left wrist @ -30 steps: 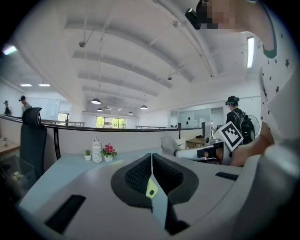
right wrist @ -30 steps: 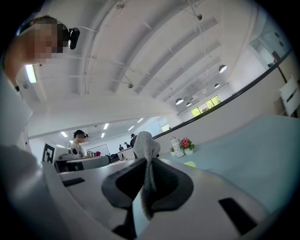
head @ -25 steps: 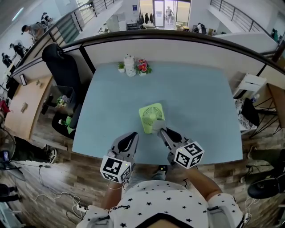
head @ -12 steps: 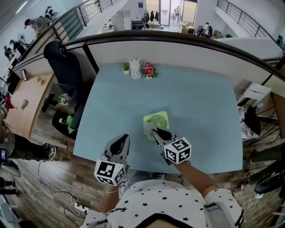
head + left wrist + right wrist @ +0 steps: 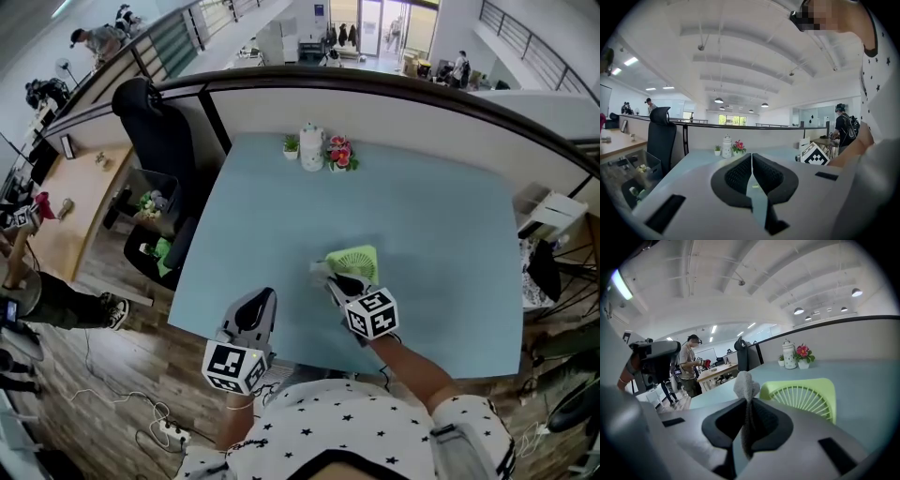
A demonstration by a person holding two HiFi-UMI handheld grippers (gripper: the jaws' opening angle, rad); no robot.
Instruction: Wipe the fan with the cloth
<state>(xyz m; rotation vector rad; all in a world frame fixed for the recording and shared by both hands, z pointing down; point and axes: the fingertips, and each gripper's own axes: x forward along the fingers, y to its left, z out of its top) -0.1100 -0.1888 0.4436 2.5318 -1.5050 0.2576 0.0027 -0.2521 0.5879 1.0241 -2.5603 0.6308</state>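
the right gripper (image 5: 747, 404) is pinching the grey cloth (image 5: 746, 382), holding it just beside the green fan (image 5: 806, 397) on the table (image 5: 422, 216). the left gripper (image 5: 752, 176) is hovering with its jaws pressed together, empty.

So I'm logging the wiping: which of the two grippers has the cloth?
The right gripper: its jaws are shut on the grey cloth beside the light-green plastic fan; the left gripper is shut, empty.
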